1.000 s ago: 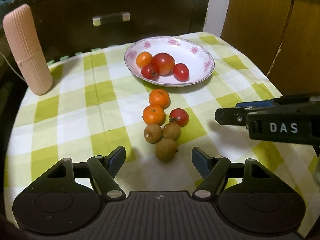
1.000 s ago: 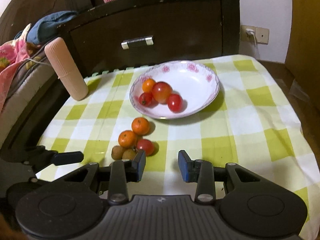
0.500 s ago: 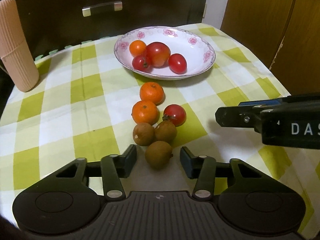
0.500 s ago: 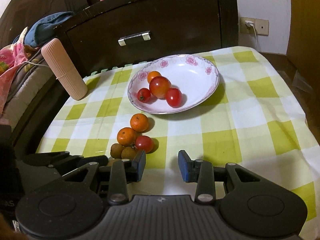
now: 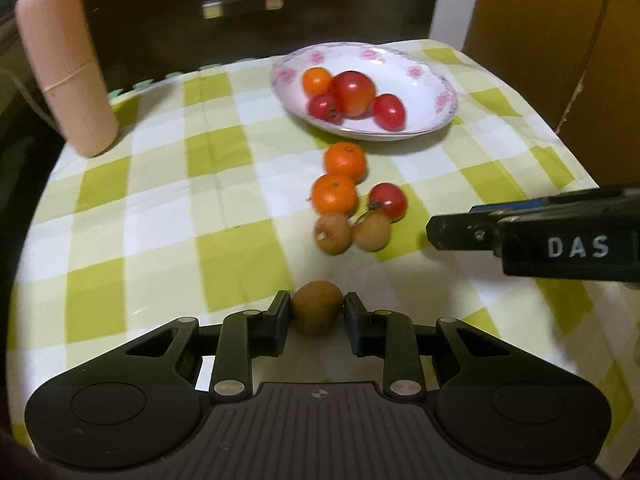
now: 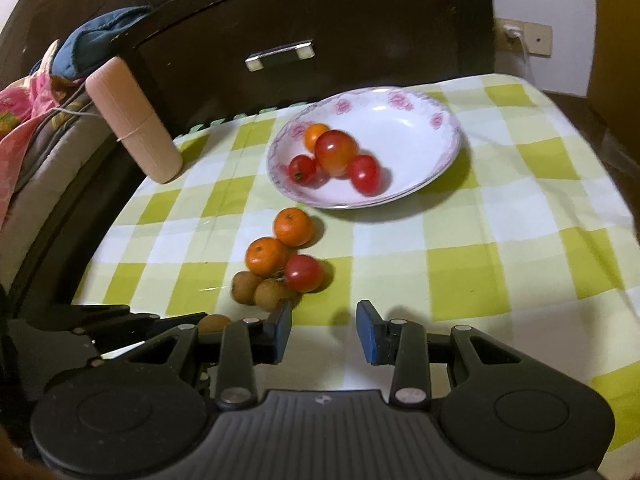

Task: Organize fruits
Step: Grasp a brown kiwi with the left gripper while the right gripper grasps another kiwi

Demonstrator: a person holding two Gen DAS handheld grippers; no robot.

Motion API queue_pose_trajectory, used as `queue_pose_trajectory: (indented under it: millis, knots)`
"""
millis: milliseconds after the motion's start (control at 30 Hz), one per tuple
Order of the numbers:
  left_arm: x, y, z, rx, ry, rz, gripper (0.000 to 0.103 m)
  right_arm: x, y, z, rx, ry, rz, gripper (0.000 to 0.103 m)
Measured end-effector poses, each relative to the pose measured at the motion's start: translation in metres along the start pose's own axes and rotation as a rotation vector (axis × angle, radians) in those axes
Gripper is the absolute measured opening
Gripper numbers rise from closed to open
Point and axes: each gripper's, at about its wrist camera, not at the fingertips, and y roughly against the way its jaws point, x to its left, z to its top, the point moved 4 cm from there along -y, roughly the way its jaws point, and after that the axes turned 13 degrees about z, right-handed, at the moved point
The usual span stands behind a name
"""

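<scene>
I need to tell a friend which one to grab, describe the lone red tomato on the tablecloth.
Find the floral plate. Nearer than it, loose fruit lies on the checked tablecloth. The red tomato sits right of the two oranges, the cluster's only red fruit.

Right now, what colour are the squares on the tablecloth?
Yellow-green and white checks on the tablecloth, clearest in the right wrist view.

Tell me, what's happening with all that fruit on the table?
A person is sorting fruit with two hand-held grippers. The left gripper is closing its jaws on a small brown fruit, apart from the pile. Two more brown fruits, two mandarins and a tomato wait on the checked cloth. The flowered plate already holds tomatoes and a small orange fruit. The right gripper hangs nearby, holding nothing.
</scene>
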Motion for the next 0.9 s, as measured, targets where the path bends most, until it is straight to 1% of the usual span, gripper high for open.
queue_pose_trajectory:
  millis: [100,233,500,667,700,767,900]
  knots:
    - [0.008,0.006,-0.005,0.013,0.023,-0.003,0.036,0.006,-0.009,-0.002,0.019,0.006,0.031,0.034]
    - [0.011,0.005,-0.007,0.026,0.027,-0.005,0.036,0.016,-0.025,-0.004,0.045,0.043,0.057,0.034]
    - [0.009,0.003,-0.009,0.03,0.023,-0.013,0.037,0.021,-0.052,-0.002,0.06,0.088,0.069,0.034]
    - [0.008,0.002,-0.009,0.028,0.02,-0.018,0.038,0.025,-0.056,0.0,0.056,0.126,0.058,0.035]
    - [0.007,0.002,-0.009,0.027,0.017,-0.018,0.038,0.025,-0.055,-0.001,0.056,0.135,0.051,0.034]
    - [0.006,0.002,-0.009,0.025,0.013,-0.015,0.038,0.028,-0.056,-0.001,0.061,0.166,0.012,0.024]
    - [0.007,0.002,-0.009,0.026,0.018,-0.017,0.038,0.025,-0.052,-0.002,0.071,0.153,0.008,0.023]
